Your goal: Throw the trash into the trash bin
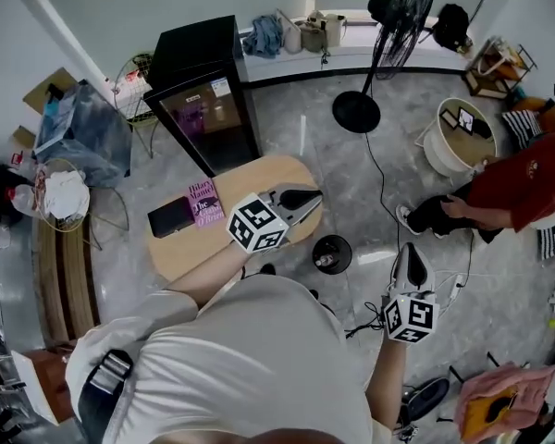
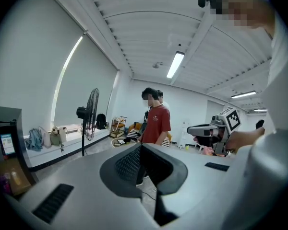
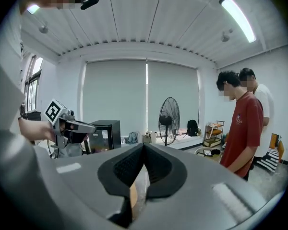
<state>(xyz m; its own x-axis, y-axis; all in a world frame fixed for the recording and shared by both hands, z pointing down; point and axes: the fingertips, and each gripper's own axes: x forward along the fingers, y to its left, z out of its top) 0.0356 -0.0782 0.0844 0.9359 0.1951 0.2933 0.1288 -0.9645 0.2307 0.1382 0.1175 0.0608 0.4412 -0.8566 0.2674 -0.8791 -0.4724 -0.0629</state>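
Note:
Both grippers are held up in the air, roughly level. My left gripper (image 1: 316, 195) (image 2: 141, 145) hangs over the right end of the oval wooden table (image 1: 268, 176), its jaws shut with nothing between them. My right gripper (image 1: 413, 248) (image 3: 144, 145) is over the floor to the right, and its tips are shut together too. A pale and orange patch shows through the gap behind its pads; I cannot tell whether it is a held thing. A small black round bin (image 1: 331, 253) stands on the floor between the two grippers. No trash is visible.
A pink book (image 1: 204, 202) and a flat black object (image 1: 171, 216) lie on the table. A black cabinet (image 1: 203, 100) stands behind it, with a standing fan (image 1: 393, 26) to the right. Further right are a white tub (image 1: 458, 137) and a person in a red shirt (image 1: 527, 188). Cables lie on the floor.

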